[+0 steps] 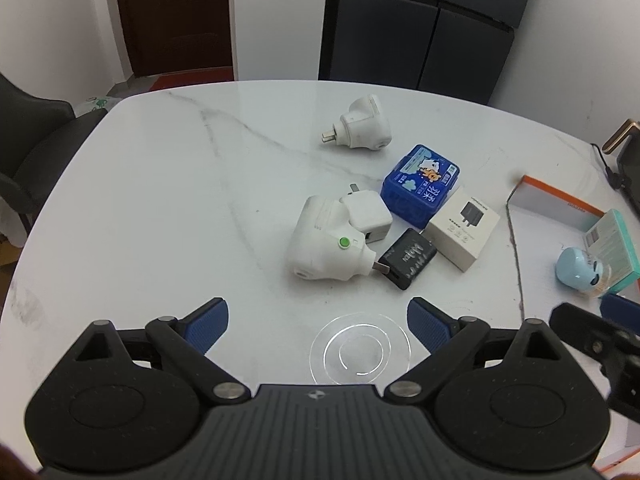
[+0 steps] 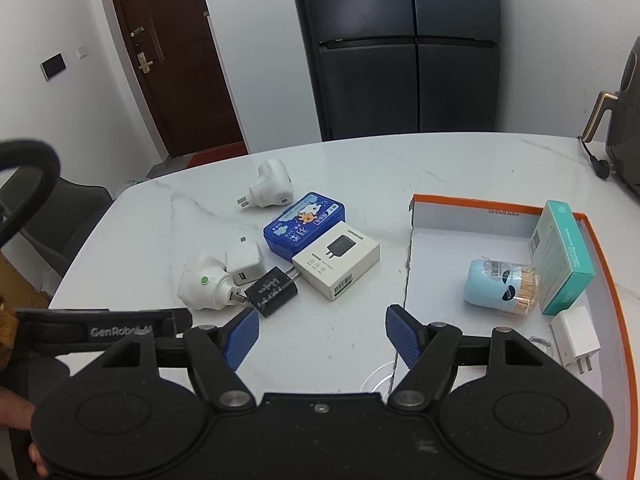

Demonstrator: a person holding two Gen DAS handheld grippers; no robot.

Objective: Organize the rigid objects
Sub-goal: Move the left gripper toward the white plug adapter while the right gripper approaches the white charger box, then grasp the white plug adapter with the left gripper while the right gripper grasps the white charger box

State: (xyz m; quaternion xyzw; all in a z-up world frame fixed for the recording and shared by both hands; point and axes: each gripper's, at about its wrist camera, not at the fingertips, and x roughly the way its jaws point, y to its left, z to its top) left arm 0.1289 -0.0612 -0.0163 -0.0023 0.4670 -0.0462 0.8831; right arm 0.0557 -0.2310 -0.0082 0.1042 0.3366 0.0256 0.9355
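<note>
On the white marble table (image 1: 160, 184) lie a white plug adapter with a green button (image 1: 324, 246), a small white charger (image 1: 366, 216), a black charger (image 1: 407, 258), a white charger box (image 1: 464, 228), a blue case (image 1: 420, 186) and a second white adapter (image 1: 362, 124). My left gripper (image 1: 318, 322) is open and empty, just short of the green-button adapter. My right gripper (image 2: 322, 336) is open and empty, near the black charger (image 2: 272, 290) and the white box (image 2: 336, 258). The orange-rimmed tray (image 2: 480, 202) holds a blue toothpick jar (image 2: 500, 286), a teal box (image 2: 562, 256) and a white charger (image 2: 576, 336).
A dark fridge (image 2: 400, 48) and a brown door (image 2: 168, 48) stand behind the table. A dark chair (image 1: 36, 136) is at the left edge. A dark appliance with a cord (image 2: 624, 120) sits at the far right of the table.
</note>
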